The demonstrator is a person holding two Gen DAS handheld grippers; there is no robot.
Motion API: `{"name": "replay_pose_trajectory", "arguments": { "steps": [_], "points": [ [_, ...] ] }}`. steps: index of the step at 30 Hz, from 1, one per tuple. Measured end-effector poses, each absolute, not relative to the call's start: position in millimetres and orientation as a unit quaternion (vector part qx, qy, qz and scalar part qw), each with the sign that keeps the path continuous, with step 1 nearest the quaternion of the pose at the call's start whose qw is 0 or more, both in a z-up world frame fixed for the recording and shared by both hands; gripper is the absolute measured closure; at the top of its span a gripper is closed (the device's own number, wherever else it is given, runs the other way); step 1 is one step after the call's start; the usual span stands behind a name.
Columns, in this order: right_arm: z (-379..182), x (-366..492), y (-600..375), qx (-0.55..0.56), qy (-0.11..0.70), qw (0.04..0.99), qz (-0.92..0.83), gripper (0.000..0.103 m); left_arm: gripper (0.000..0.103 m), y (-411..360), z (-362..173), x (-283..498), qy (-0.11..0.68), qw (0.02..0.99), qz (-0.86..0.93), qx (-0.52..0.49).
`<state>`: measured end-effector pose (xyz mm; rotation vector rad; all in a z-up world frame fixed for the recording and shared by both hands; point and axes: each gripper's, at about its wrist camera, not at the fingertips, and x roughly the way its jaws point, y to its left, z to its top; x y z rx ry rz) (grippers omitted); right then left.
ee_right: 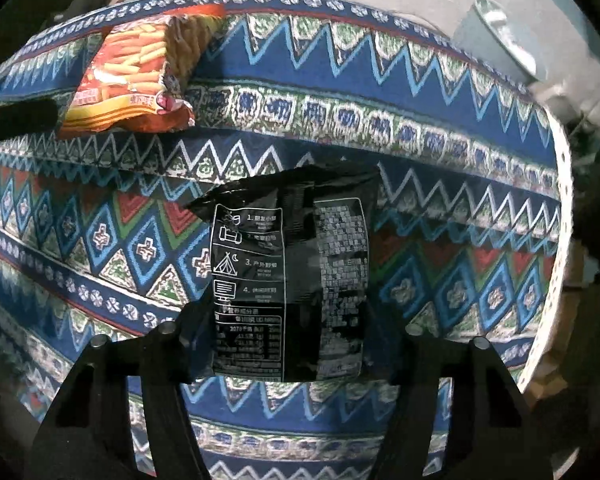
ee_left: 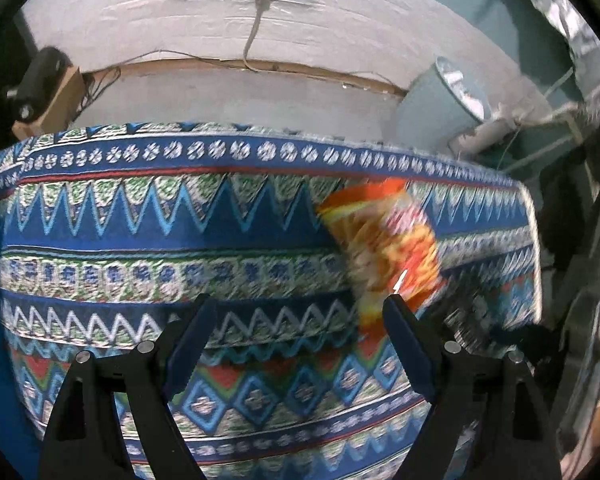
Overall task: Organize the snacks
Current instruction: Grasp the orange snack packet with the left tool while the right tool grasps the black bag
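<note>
While the right gripper [ee_right: 288, 344] has its jaws closed against the two sides of a black snack packet [ee_right: 290, 276], the left gripper [ee_left: 300, 332] stands wide open and holds nothing. Seen from the right wrist, the black packet hangs with its printed back toward the camera and its long axis running straight out from the jaws, over the patterned cloth [ee_right: 440, 120] that covers the table. An orange snack bag [ee_right: 132, 76] lies flat on the cloth toward the far left corner in that view, well apart from the black packet. From the left wrist the same orange bag [ee_left: 384, 248] is blurred, and sits ahead and to the right of the open jaws, its near end just beyond the right-hand finger [ee_left: 408, 348] and its long axis slanting away to the upper left. So the left hand looks the nearer one to the orange bag; a pickup would probably call for a shift rightward and a turn to match the slant. Where either snack should end up cannot be told.
</note>
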<state>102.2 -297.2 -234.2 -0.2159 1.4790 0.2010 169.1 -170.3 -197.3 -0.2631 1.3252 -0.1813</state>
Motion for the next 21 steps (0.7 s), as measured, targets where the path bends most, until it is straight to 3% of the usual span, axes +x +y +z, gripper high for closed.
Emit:
{"name": "replay_pose_trajectory", "arguments": {
  "steps": [21],
  "points": [
    [-177,117,-352,-0.052,0.631,0.773,0.029,0.040,0.012,-219,-209,214,0.616,0.765,-0.074,-0.174]
  ]
}}
